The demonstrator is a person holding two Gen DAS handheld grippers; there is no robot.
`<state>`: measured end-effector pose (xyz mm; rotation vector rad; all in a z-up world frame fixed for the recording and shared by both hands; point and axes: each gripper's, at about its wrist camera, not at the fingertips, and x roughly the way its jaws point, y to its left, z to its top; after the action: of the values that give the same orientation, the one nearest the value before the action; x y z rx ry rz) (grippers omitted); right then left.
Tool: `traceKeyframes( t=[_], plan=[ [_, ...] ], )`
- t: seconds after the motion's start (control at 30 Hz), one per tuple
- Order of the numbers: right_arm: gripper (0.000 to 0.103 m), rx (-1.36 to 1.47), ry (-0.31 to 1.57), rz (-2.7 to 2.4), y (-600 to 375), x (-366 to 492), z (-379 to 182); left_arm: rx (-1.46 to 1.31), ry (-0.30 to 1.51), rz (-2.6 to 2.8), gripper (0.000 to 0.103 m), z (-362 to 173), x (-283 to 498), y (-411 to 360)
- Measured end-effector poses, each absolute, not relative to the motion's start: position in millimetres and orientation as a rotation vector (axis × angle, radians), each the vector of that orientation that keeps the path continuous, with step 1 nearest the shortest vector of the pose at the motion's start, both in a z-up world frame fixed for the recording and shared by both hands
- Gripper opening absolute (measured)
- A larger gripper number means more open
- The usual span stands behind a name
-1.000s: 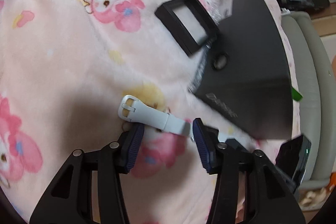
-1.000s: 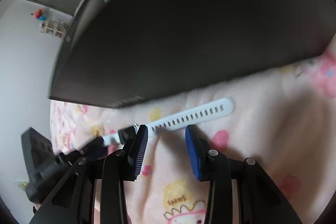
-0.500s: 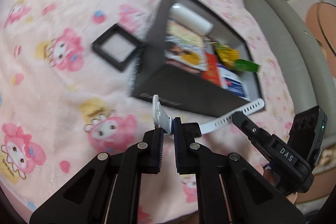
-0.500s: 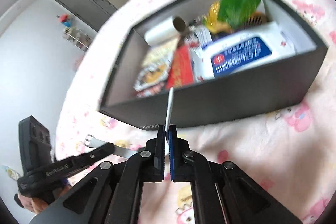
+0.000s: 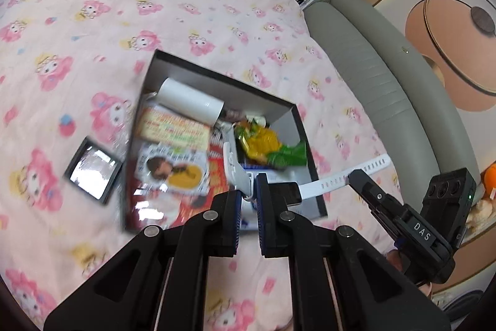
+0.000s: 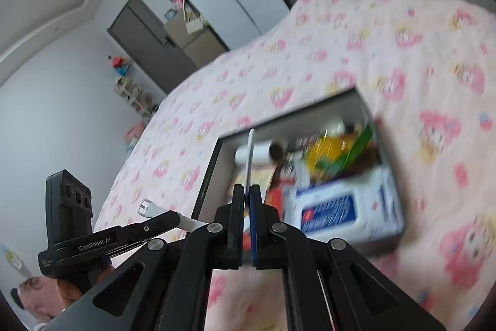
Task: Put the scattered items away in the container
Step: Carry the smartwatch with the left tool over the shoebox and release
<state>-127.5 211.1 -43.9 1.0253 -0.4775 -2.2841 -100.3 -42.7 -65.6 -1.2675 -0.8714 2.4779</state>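
White watch (image 5: pixel 338 176) above box rim (image 5: pixel 217 76)

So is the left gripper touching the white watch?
Touching. The left wrist view shows the left gripper shut on the white watch strap beside its black face.

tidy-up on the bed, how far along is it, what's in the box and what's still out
Done: the box already holds a white roll, snack packets and a blue and white pack.
In hand: both grippers, left and right, are shut on the white watch, one strap each, held above the box.
Left: lowering the watch in, and the small black frame on the blanket beside the box.
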Motion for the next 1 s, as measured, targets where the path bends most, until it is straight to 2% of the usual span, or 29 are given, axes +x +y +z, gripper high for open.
traceKeyframes(
  t=[0.17, 0.3, 0.33, 0.4, 0.43, 0.47, 0.53, 0.63, 0.73, 1.0],
  plan=[
    [0.002, 1.096, -0.420, -2.321, 209, -150, -65, -1.388, -0.870, 2.481, 0.007, -97, -128, -41],
    [0.003, 1.286, -0.308, -2.329, 200, -154, -102, -1.582, -0.842, 2.476, 0.009, -129, -130, -50],
    [0.003, 1.321, -0.291, -2.332, 199, -154, -110, -1.604, -0.847, 2.473, 0.019, -132, -128, -53],
    [0.004, 1.369, -0.271, -2.342, 200, -151, -119, -1.604, -0.859, 2.480, 0.024, -133, -123, -57],
    [0.004, 1.380, -0.267, -2.352, 200, -149, -120, -1.601, -0.853, 2.498, 0.036, -130, -120, -58],
    [0.006, 1.384, -0.265, -2.369, 202, -147, -120, -1.588, -0.846, 2.528, 0.043, -126, -116, -61],
    [0.007, 1.369, -0.259, -2.426, 205, -140, -114, -1.540, -0.840, 2.583, 0.046, -116, -106, -66],
    [0.008, 1.297, -0.255, -2.513, 207, -132, -100, -1.448, -0.772, 2.688, 0.043, -97, -94, -67],
    [0.008, 1.196, -0.224, -2.544, 199, -125, -86, -1.388, -0.665, 2.751, 0.036, -87, -89, -56],
    [0.008, 1.317, -0.137, -2.386, 174, -126, -108, -1.512, -0.647, 2.578, 0.036, -119, -97, -26]
  ],
)
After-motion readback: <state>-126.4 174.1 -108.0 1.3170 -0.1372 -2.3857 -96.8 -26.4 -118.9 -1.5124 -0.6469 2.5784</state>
